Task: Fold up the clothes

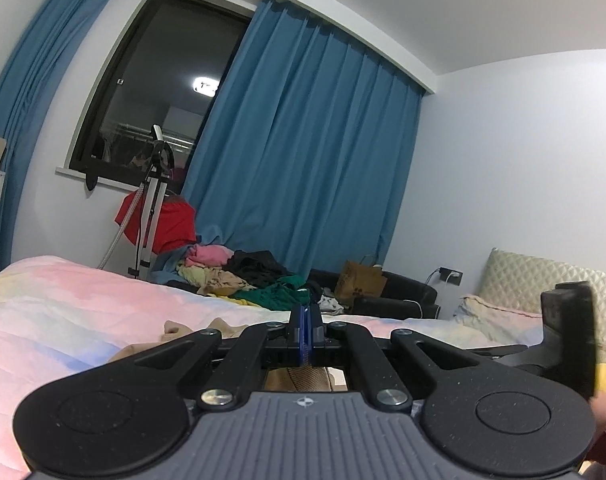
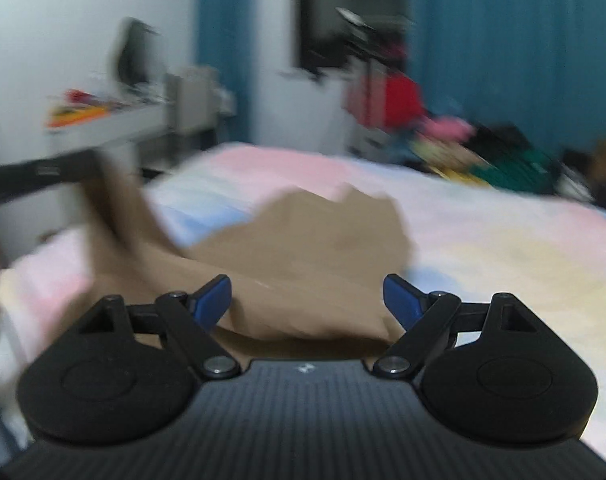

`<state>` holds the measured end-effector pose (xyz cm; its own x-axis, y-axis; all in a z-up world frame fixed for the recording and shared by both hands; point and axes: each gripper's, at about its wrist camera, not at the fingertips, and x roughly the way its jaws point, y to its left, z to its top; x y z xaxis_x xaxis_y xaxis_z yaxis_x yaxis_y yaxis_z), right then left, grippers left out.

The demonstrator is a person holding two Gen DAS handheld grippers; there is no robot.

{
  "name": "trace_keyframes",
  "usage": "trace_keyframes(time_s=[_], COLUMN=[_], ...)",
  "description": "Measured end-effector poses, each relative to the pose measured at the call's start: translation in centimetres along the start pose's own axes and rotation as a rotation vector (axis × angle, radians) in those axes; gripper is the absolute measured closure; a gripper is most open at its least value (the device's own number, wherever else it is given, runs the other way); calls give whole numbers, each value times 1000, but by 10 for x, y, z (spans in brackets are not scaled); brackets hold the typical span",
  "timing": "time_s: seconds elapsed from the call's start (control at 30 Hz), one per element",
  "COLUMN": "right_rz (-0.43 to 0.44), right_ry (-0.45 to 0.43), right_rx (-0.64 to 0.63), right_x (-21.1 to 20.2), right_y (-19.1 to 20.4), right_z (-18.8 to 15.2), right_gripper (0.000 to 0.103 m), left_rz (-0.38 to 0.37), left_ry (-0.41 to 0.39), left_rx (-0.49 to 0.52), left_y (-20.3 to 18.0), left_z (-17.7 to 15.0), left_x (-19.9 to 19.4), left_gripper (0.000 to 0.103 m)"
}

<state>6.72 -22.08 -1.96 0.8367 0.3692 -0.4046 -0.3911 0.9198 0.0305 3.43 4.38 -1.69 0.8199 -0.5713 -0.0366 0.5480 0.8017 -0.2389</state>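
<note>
A tan garment (image 2: 303, 248) lies crumpled on the pastel pink, blue and yellow bedspread (image 2: 483, 240). My right gripper (image 2: 307, 300) is open, its blue fingertips (image 2: 399, 300) spread just above the garment's near edge; this view is blurred. At the left of that view my left gripper (image 2: 43, 176) holds a corner of the garment lifted. In the left wrist view my left gripper (image 1: 305, 332) is shut, with tan cloth (image 1: 295, 378) showing beneath the jaws and more of the garment (image 1: 191, 330) lying beyond. The right gripper's body (image 1: 571, 332) shows at the right edge.
A pile of mixed clothes (image 1: 247, 276) lies at the bed's far side before blue curtains (image 1: 311, 152). A tripod (image 1: 153, 208) with a red garment stands by the dark window. A headboard and pillow (image 1: 503, 304) are at the right. A desk (image 2: 115, 120) stands left.
</note>
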Motion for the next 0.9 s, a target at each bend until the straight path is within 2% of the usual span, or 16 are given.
trace_keyframes(time_s=[0.03,0.13,0.27,0.33,0.4,0.47,0.6,0.7,0.8,0.9], right_rz=[30,47,-11,-92,-164,-205,-207,-172,-193,-265], right_ry=[-17,-49,11,28,31,1,-86,-70,45,146], right_rx=[-21,-79,-149,-167,-98,48,380,530,493,443], right_x=[0,8,37,45,44,34,7,1,6,8], right_y=[7,29,41,38,23,0,-56,-83,-90,-91], right_z=[0,-2,-8,-13,-11,-5,1,0,-2,-12], right_gripper=[18,18,18,18,19,19,18,18,18,18], left_rz=[-1,-5,-12,-6,1,7,20,7,-5,-7], left_ry=[-2,-7,-11,-10,-9,-8,-7,0,-3,-27], left_rx=[4,15,20,22,24,26,31,42,46,37], left_y=[-1,-4,-5,-5,-6,-6,-7,-11,-13,-13], left_z=[0,0,1,0,-1,-1,-2,-5,-6,-4], left_x=[0,-2,-6,-6,-7,-7,-8,-7,-9,-13], left_gripper=[102,102,102,102,102,102,102,102,102,102])
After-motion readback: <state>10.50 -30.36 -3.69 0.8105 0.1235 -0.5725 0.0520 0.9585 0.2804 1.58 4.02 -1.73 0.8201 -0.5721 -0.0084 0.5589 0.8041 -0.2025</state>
